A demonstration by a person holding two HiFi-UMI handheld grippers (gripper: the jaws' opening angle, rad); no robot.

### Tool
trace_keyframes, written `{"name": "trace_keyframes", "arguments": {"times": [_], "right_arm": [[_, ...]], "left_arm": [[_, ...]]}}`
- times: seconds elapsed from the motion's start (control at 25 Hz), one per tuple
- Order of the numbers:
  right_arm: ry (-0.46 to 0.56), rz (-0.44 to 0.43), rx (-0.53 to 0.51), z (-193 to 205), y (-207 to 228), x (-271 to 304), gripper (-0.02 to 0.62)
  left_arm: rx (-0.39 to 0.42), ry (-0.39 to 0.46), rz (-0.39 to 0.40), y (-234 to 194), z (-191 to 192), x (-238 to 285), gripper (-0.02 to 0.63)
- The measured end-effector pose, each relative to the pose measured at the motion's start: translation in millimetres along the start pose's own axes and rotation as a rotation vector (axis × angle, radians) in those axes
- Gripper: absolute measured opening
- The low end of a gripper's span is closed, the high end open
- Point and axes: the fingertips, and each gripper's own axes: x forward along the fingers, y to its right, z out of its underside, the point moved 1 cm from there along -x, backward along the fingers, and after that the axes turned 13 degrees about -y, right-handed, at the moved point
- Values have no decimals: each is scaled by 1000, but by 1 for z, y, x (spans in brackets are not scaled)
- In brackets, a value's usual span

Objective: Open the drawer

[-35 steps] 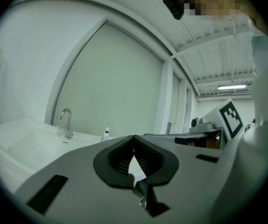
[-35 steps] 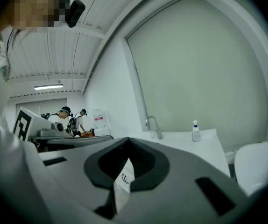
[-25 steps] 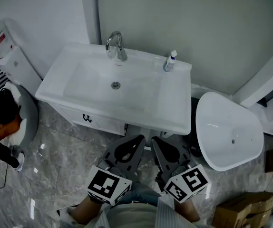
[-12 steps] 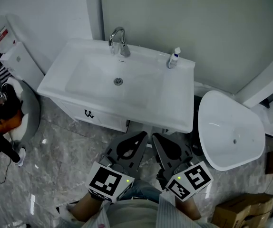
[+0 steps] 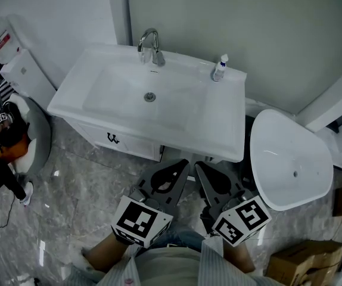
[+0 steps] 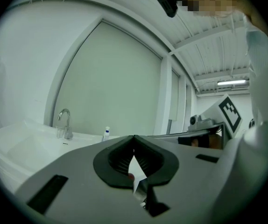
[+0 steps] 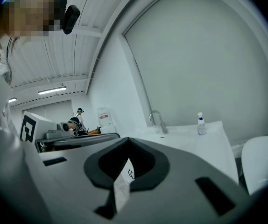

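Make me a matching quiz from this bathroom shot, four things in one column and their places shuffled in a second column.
Things
1. faucet
2. small bottle
3. dark handle
4. loose white basin

Places
A. on the floor, right of the cabinet
B. on the cabinet front
C. back edge of the sink top, near the middle
D. back right corner of the sink top

Pairs: 1-C, 2-D, 3-B, 4-A
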Motion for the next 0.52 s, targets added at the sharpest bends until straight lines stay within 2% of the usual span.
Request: {"name": "trace_keyframes", "arguments": {"times": [0.16,0.52], "right_arm": [[-6,-1,0,0,0,0,8],[15,26,-6,-2,5,-8,8]], "left_arm": [[27,-6,2,0,-5,2,17],[96,16,90,9,-8,12,17]]}}
